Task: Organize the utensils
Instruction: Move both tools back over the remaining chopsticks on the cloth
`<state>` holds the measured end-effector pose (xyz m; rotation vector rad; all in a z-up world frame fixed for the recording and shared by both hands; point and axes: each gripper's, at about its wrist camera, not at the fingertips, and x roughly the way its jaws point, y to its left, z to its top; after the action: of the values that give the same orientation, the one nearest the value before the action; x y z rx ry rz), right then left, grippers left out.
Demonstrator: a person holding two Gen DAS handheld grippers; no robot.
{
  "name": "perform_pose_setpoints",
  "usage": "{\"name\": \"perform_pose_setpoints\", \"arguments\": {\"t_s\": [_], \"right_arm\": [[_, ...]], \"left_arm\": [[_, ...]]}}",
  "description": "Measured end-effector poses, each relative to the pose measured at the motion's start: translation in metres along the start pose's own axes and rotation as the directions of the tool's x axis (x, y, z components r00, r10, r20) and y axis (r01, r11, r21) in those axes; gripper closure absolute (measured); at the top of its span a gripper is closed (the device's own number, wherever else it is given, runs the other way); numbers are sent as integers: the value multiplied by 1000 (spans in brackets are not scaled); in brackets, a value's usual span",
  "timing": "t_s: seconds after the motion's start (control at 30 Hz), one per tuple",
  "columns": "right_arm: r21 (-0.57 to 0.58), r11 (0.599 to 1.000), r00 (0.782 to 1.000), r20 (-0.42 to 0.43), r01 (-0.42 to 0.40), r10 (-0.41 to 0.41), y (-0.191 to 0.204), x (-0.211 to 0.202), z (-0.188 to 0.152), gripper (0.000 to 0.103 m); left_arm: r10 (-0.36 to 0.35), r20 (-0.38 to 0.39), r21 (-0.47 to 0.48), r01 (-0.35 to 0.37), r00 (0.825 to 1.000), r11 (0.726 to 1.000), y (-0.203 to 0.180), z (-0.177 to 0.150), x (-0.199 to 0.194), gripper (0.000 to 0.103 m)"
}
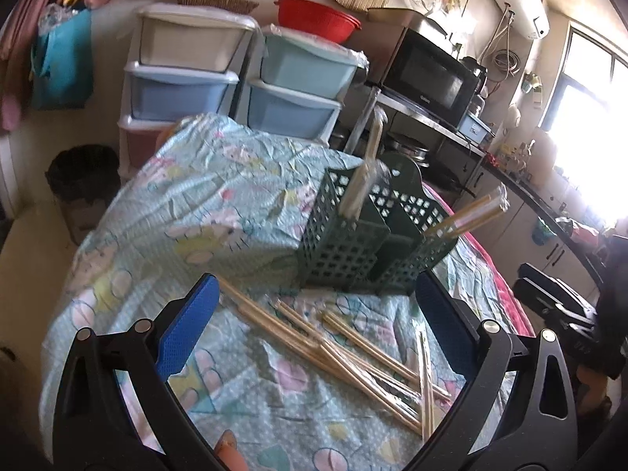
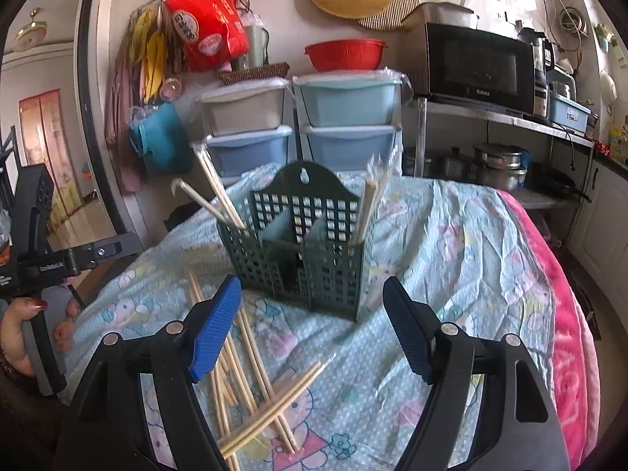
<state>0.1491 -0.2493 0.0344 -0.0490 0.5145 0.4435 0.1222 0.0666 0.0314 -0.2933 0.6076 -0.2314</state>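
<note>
Bamboo chopsticks (image 2: 251, 373) lie in a loose crossed heap on the wrinkled cloth (image 2: 451, 243) of the table, near its front edge and just in front of the green holder (image 2: 310, 251). Both tools hang above that heap with nothing gripped: the left gripper (image 1: 314, 314) has its jaws wide apart, and the right gripper (image 2: 310, 329) is spread just as wide.

Several wrapped pairs (image 2: 369, 204) already stand in the holder's outer compartments, leaning outward, while the middle compartments look empty from here.

The likeliest trouble is the tangle itself. Sticks cross over one another, so closing on one may drag or flick its neighbours, and round bamboo on sloping, creased cloth could roll toward the table's edge. Thin sticks may also slip or swivel between the blue pads (image 2: 214, 333) if caught off-centre.

The holder seems light and perforated; a nudge from either tool, or a stick pushed in at an angle, might tip it or spill the leaning pairs.
</note>
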Motion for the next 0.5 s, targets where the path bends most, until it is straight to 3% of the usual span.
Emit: {"name": "perform_pose_setpoints", "arguments": {"t_s": [0.27,0.43,0.5], "right_arm": [[17,1000,997,-74,9,-8,-6,17,-22,34],[15,1000,993,-115,8,-6,-8,28,-30,42],[13,1000,991,-131,8,-7,-9,33,-33,43]], "left_arm": [[-43,-102,-14,42,994,999,-6,-25,22,14],[-80,-184,-37,74,980,997,-12,-40,39,36],[-83,-215,-44,75,973,996,-12,-45,47,40]]}}
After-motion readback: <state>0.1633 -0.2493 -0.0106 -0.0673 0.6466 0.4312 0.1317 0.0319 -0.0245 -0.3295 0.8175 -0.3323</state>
